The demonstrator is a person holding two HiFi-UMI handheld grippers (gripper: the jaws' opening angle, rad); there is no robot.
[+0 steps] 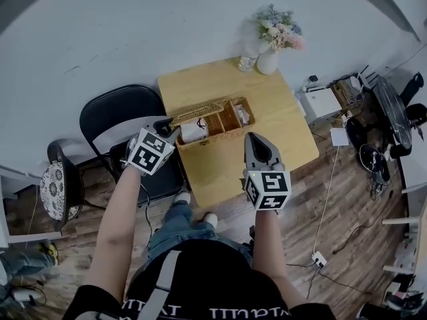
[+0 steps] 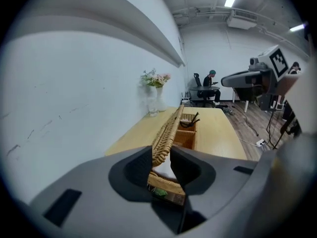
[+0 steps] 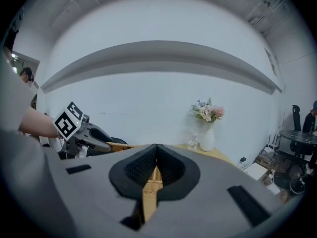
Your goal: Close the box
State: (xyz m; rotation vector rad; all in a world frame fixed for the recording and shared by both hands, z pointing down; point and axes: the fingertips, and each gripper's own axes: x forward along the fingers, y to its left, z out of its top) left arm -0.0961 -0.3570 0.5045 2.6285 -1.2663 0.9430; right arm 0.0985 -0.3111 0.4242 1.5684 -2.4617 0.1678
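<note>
**A:** Where's the box [image 1: 227, 122]?

**B:** On the wooden table [image 1: 283, 135], towards its left edge. It is open, and its lid [image 1: 197, 112] stands raised along the far long side. The left gripper [image 1: 175, 131] has its jaws clamped on the lid's woven rim at the left end.

**A:** And the right gripper [image 1: 254, 139]?

**B:** Its jaws are pressed together with nothing between them. It hovers over the table just beside the box's near side.

**A:** Anything in the way?

**B:** Something white [image 1: 194, 133] lies in the left compartment, below the rim as far as I can tell. A dark thing [image 2: 191, 120] pokes up from a further one.

**A:** What's around the box?

**B:** A black chair [image 1: 120, 115] is against the table's left edge, under the left arm. A vase [image 1: 267, 63] of flowers [image 1: 279, 31] and a glass [image 1: 247, 63] stand at the far edge by the wall, well apart from the box.

**A:** Open room?

**B:** There is bare tabletop on the near and right sides. Cables [image 1: 327, 199] run across the floor on the right.
</note>
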